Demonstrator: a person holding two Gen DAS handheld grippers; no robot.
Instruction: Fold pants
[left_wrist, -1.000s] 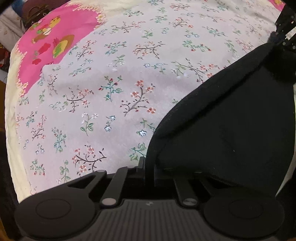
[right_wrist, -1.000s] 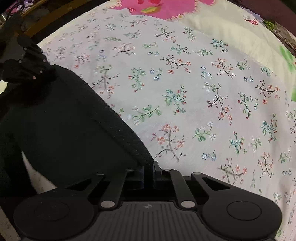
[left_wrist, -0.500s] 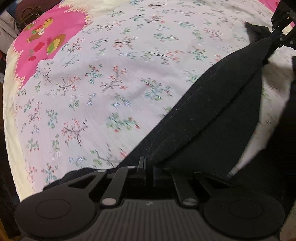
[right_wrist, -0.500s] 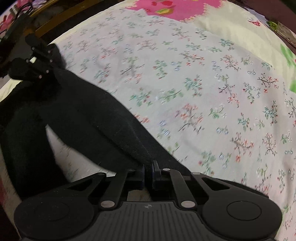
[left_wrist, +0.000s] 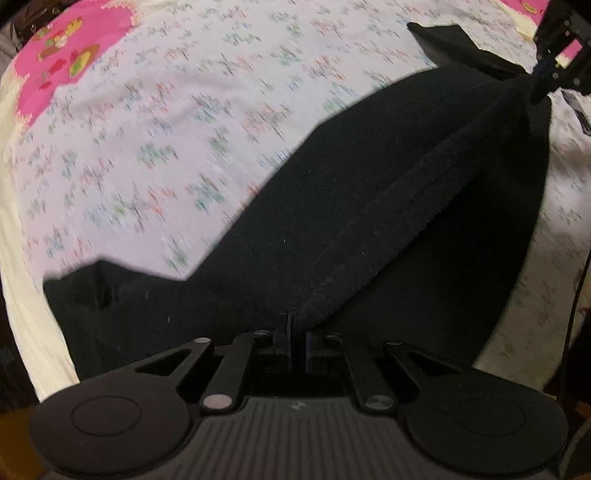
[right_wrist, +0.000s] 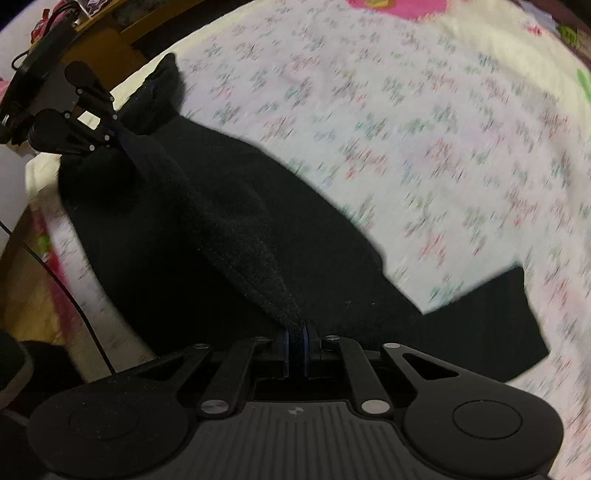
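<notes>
Black pants (left_wrist: 351, 206) hang stretched between my two grippers above a floral bedsheet (left_wrist: 166, 129). My left gripper (left_wrist: 297, 332) is shut on one end of the pants' edge. My right gripper (right_wrist: 295, 343) is shut on the other end of the same taut edge (right_wrist: 229, 229). The right gripper shows at the top right of the left wrist view (left_wrist: 554, 70); the left gripper shows at the upper left of the right wrist view (right_wrist: 92, 122). A lower part of the pants lies spread on the sheet (right_wrist: 498, 332).
The bedsheet (right_wrist: 424, 129) has a pink patch at its far corner (left_wrist: 55, 62). A wooden bed edge (right_wrist: 110, 33) and a dark cable (right_wrist: 74, 306) lie on the left in the right wrist view.
Both grippers have lifted and pulled back with the pants, so more black fabric now shows spread over the sheet. The view is motion-blurred.
</notes>
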